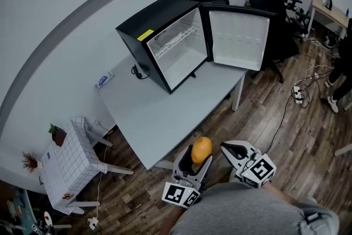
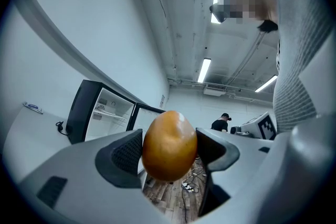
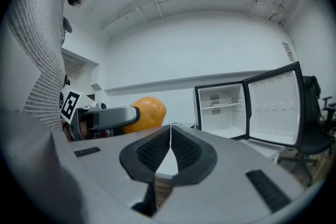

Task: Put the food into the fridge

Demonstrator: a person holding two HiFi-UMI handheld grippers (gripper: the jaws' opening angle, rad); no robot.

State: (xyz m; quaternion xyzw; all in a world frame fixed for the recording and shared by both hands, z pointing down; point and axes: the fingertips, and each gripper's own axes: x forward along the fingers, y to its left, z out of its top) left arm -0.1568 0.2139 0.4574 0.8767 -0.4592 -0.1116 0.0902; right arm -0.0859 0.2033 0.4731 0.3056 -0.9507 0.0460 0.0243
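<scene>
The left gripper (image 1: 193, 167) is clamped on a mango (image 2: 169, 145), which is seated between both pads for carrying. The right gripper (image 3: 170, 148) has its jaws together with nothing between them (idle). The mini fridge (image 1: 170, 44) stands ahead of the jaws, door open to receive the mango.

Grey table (image 1: 159, 118) bearing open black fridge (image 1: 147, 23), small blue-white object (image 1: 103, 81) at far corner

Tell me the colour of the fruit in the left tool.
The fruit is orange-yellow, clearest in the left gripper view.
</scene>
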